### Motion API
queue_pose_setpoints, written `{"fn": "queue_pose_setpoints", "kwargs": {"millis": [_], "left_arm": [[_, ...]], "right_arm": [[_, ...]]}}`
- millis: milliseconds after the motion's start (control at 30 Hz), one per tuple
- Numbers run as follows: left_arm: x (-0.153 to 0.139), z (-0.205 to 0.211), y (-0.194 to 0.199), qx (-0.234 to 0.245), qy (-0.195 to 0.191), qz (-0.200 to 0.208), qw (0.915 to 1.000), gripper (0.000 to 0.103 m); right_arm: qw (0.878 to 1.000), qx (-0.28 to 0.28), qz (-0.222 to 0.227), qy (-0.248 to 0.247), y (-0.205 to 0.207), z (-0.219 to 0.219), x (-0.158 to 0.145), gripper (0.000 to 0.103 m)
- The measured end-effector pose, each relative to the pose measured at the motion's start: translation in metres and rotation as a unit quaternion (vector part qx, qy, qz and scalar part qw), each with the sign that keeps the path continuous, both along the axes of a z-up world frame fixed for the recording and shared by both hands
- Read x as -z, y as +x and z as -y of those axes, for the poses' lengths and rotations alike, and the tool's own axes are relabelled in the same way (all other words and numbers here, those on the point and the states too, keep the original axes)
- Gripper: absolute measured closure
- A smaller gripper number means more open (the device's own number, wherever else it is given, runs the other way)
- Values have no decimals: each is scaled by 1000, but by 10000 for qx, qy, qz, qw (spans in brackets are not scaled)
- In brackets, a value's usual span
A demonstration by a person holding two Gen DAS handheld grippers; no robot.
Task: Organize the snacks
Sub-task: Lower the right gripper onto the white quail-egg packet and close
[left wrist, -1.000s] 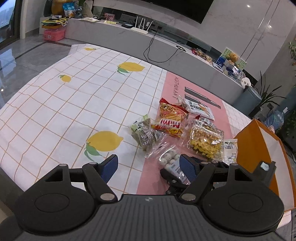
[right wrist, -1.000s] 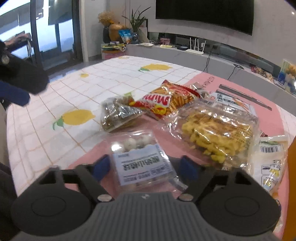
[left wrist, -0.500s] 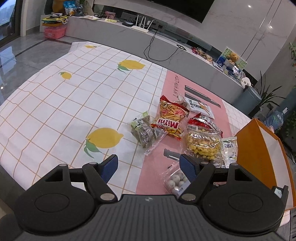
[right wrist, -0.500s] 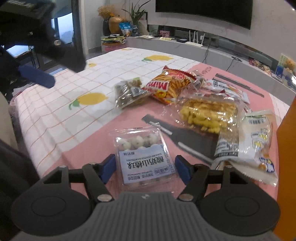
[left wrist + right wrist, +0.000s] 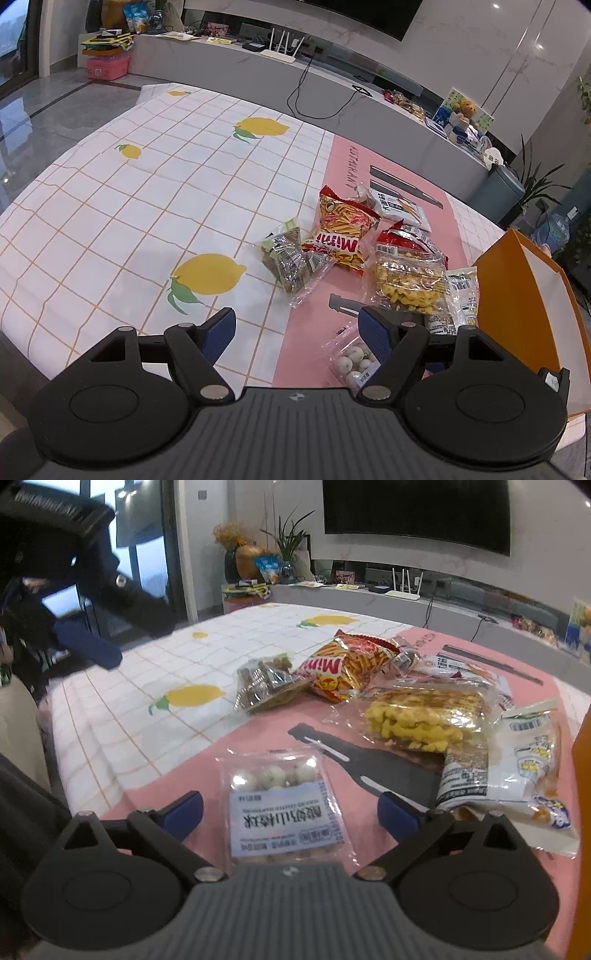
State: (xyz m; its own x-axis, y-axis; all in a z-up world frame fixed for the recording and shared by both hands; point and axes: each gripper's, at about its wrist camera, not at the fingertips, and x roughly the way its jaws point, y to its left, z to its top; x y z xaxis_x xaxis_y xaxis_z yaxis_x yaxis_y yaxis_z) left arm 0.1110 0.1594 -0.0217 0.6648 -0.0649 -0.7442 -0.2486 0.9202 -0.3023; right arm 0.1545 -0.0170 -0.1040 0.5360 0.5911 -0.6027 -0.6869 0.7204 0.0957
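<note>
With our right gripper (image 5: 290,814) spread wide around the clear pack of white candy balls (image 5: 282,805), neither finger touching it, we judge the pick not yet made: next, close on its crinkly sides. Our left gripper (image 5: 297,332) hangs open and empty over the counter (image 5: 110,206). Beyond lie glossy foil and film snack bags; an orange box (image 5: 517,295) waits alongside.

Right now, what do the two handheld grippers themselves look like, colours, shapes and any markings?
Both match. The left gripper has a ribbed dark grey body with a small round logo, two black rounded housings with circular recesses, silver pivot screws, and black linkage arms ending in blue ridged fingers. The right gripper has the same build and blue fingers. No cables or sleeves show.
</note>
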Motion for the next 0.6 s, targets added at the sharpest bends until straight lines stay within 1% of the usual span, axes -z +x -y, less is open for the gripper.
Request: {"fn": "queue_pose_setpoints", "kwargs": {"millis": [167,267,367,433,467,500,533,567,600], "left_arm": [[2,0,1,-12,21,-39,10000,14],[2,1,1,-11,26,-37,10000,14],[3,2,2,-2,52,-54,10000,14],[4,2,3,4,80,-82,9999,14],[4,2,3,6,89,-86,9999,14],[4,2,3,8,95,-88,9999,14],[5,2,3,11,92,-84,9999,14],[5,2,3,8,89,-83,9999,14],[5,2,3,11,86,-83,9999,14]], "right_arm": [[9991,-255,216,-277,-5,-13,1,6],[9992,-241,177,-280,-2,-15,1,6],[9992,-165,203,-295,2,-16,1,9],[9993,-125,228,-258,4,-15,0,14],[9993,-107,242,-247,5,-15,0,20],[9994,-79,257,-238,5,-14,-1,27],[9993,-78,275,-229,5,-14,-2,31],[9993,-86,295,-227,5,-14,-2,41],[9991,-76,317,-253,4,-14,-3,43]]}}
